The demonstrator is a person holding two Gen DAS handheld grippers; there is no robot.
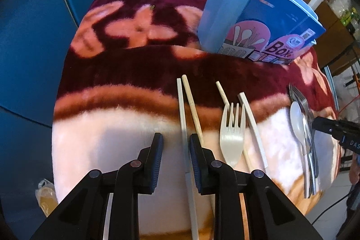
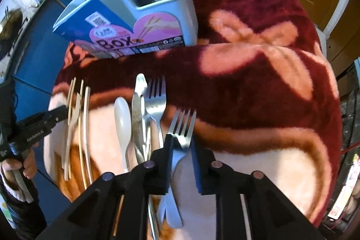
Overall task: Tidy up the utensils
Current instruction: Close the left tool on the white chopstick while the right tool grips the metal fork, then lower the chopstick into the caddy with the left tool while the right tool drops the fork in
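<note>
A pale blue utensil holder box (image 2: 155, 15), with a pink label reading "Box" and open compartments at its top, stands at the far side of a plush maroon blanket with peach flowers (image 1: 139, 64). Nearer than the box, the utensils lie in a loose row: cream chopsticks (image 1: 183, 118), a cream plastic fork (image 1: 232, 136), a white plastic spoon (image 2: 123, 120), a steel knife (image 2: 137, 114) and a steel fork (image 2: 156, 102). The right gripper (image 2: 181, 147) is clamped on the neck of another steel fork (image 2: 182, 125), tines pointing toward the box. The left gripper (image 1: 176, 145) stands a little apart, straddling a chopstick without pressing it, well nearer than the box.
</note>
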